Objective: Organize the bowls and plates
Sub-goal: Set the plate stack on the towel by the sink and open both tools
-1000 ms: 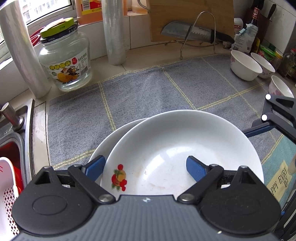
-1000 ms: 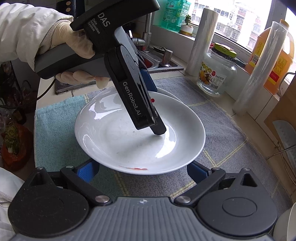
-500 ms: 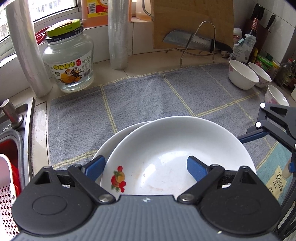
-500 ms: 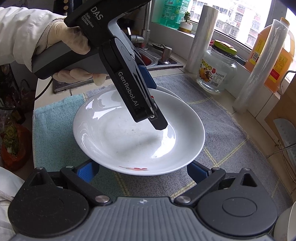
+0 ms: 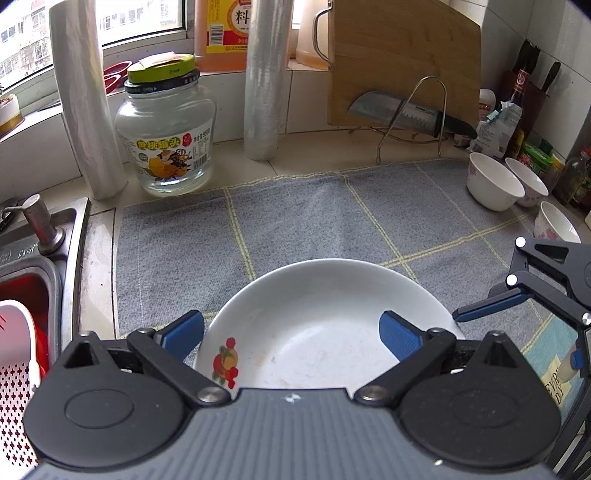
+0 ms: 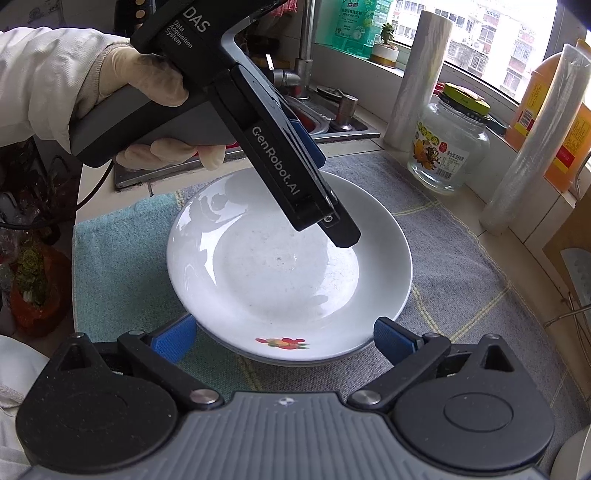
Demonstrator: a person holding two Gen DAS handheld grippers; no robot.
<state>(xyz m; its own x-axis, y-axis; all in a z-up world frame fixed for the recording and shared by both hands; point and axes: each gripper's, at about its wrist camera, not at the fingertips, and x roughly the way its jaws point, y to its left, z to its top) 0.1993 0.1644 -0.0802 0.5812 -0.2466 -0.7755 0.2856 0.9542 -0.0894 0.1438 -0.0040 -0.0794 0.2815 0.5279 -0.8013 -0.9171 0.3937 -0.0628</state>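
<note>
Grey cloth [image 5: 303, 221] with yellow grid lines covered the counter centre. Teal towel [image 6: 118, 266] lay beside it, printed lettering at one corner. Glass jar [image 5: 166, 136], green lid and fruit label, stood at 11 o'clock on the tiled counter. Two rolls of cling film [image 5: 86, 99] [image 5: 264, 77] stood upright on either side of the jar. Orange bottle [image 5: 221, 33] stood on the sill behind them at 12 o'clock. Wooden cutting board [image 5: 402, 62] leaned against the wall at 1 o'clock, a knife [image 5: 402, 112] resting on a wire rack [image 5: 410, 118] before it. Steel sink [image 5: 33, 251] lay at 9 o'clock, with a red-and-white basket [image 5: 14, 376] inside. Condiment bottles [image 5: 517, 110] were crowded at 2 o'clock.
</note>
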